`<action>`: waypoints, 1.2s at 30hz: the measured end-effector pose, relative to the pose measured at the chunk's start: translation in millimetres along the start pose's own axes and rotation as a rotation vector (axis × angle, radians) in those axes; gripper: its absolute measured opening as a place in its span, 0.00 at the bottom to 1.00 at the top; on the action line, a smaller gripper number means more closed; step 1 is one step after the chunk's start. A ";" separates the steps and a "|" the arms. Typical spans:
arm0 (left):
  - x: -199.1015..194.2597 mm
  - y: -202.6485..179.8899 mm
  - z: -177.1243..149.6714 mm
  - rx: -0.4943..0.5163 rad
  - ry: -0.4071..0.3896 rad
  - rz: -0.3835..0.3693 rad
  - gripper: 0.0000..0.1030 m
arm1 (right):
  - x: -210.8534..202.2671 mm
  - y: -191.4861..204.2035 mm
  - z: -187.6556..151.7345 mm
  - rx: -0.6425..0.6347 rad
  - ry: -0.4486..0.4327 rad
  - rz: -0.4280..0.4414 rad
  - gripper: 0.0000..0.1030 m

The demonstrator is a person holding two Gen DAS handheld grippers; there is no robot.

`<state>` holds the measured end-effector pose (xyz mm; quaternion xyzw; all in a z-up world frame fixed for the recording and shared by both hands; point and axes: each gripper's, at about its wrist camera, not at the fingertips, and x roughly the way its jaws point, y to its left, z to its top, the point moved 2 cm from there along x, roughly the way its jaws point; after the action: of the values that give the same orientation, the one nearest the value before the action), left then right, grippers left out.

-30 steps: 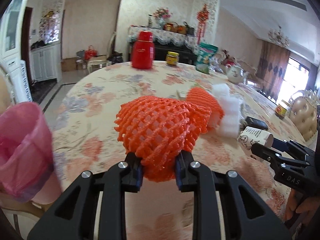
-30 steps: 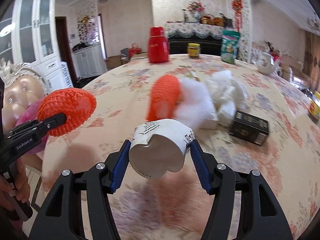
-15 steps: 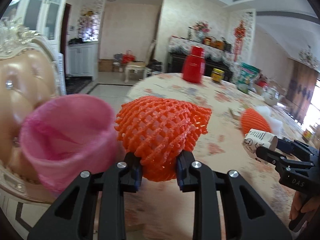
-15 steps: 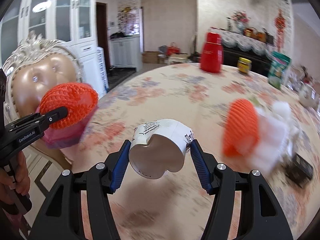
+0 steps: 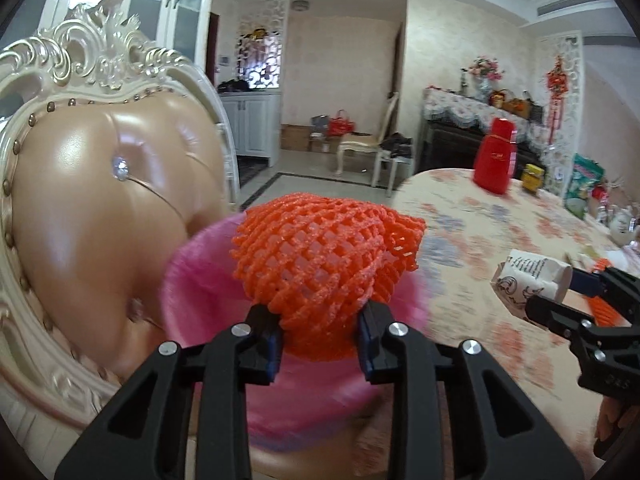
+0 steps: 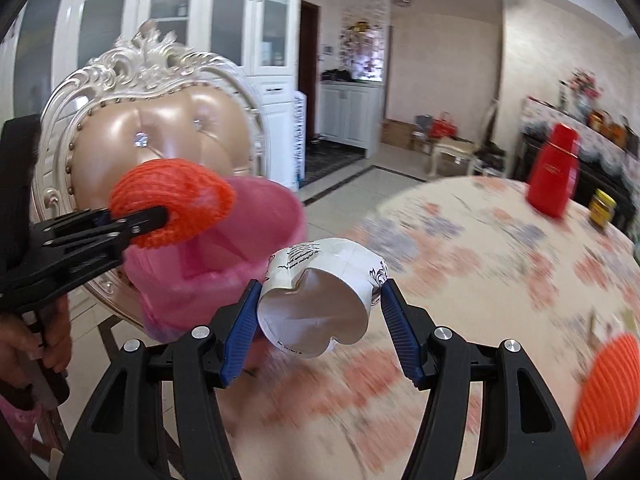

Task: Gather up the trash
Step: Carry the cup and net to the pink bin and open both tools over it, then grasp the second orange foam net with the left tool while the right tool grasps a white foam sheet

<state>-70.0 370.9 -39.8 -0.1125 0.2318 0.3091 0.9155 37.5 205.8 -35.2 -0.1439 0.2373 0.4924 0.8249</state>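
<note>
Left wrist: left gripper w/ orange foam net between its pads, jaws opening, pads touching it still; net over the pink-lined bin by the chair, off the table edge.

Right wrist: right gripper clamped on crumpled paper cup, about half open, near the table's edge beside the bin.

An ornate cream chair stands left of the claw. Behind it rise white glass-fronted cabinets. Pale tiled floor stretches beyond.
</note>
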 end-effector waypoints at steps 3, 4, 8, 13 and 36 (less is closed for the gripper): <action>20.2 15.8 5.6 -0.015 0.021 0.021 0.29 | 19.1 15.1 15.5 -0.027 -0.009 0.046 0.57; 25.6 19.3 5.9 -0.018 0.027 0.027 0.29 | 24.2 18.3 19.0 -0.034 -0.012 0.054 0.57; 41.7 30.9 6.2 -0.038 0.036 0.072 0.43 | 49.2 30.9 34.7 -0.055 -0.011 0.078 0.57; 30.6 49.0 4.0 -0.123 -0.009 0.098 0.76 | 76.9 43.6 44.4 -0.071 0.009 0.120 0.57; -20.0 -47.5 -18.9 -0.055 -0.050 -0.066 0.95 | -47.8 -67.3 -26.2 0.097 -0.045 -0.131 0.79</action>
<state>-61.3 316.8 -43.4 -0.1377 0.1963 0.2878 0.9272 70.9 126.0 -31.6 -0.1081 0.2325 0.4286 0.8663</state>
